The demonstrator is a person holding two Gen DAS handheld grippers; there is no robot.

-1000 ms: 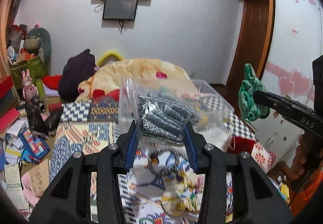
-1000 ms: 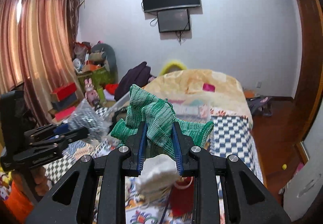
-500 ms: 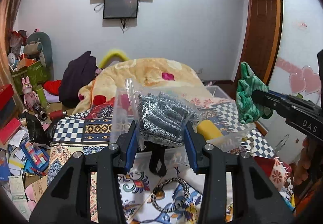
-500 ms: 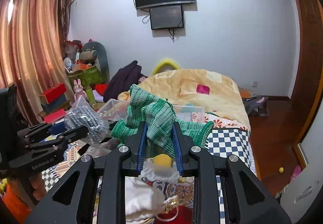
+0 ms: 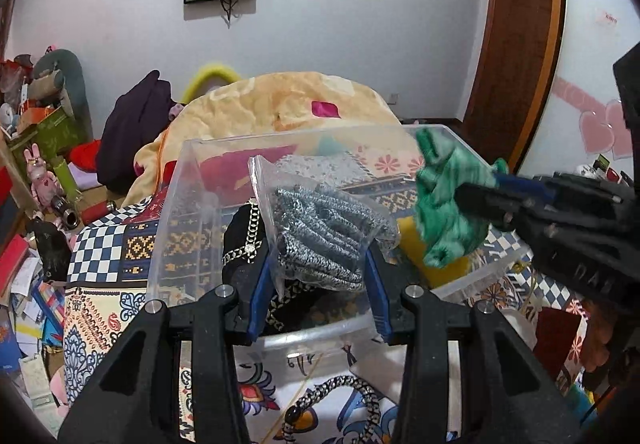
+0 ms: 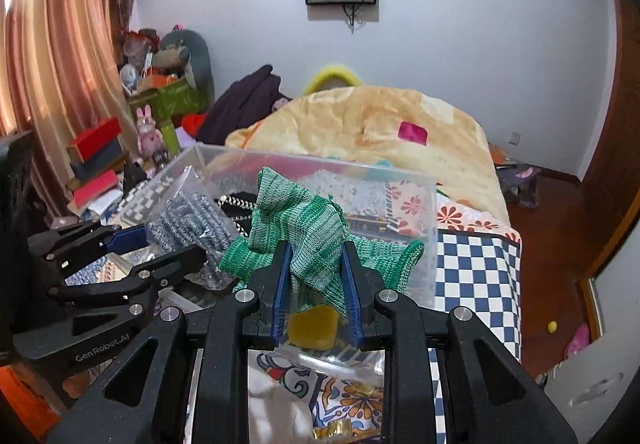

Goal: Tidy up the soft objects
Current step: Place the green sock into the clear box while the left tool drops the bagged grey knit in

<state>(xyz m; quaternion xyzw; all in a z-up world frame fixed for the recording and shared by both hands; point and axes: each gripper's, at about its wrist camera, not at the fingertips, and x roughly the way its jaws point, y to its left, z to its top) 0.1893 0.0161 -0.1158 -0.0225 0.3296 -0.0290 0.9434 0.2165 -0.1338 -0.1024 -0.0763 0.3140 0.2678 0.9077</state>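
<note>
My left gripper (image 5: 318, 276) is shut on a clear plastic bag of grey knitted fabric (image 5: 320, 228) and holds it above the clear plastic bin (image 5: 188, 212). My right gripper (image 6: 316, 276) is shut on a green knitted cloth (image 6: 308, 236), held over the same bin (image 6: 424, 244), to the right of the bag. In the bin lie a black item with a chain (image 5: 248, 244) and a yellow sponge-like block (image 6: 312, 328). The bagged fabric also shows in the right wrist view (image 6: 192, 228), and the green cloth in the left wrist view (image 5: 448, 200).
The bin stands on a patterned bedspread (image 5: 104, 268) with a checkered edge (image 6: 476, 284). A bead bracelet (image 5: 332, 400) lies in front of the bin. A yellow quilt (image 6: 380, 128) is heaped behind. Boxes and toys (image 6: 100, 156) crowd the left side.
Both grippers have moved forward over the bin with their loads still held. The bin now fills the middle of both views.
</note>
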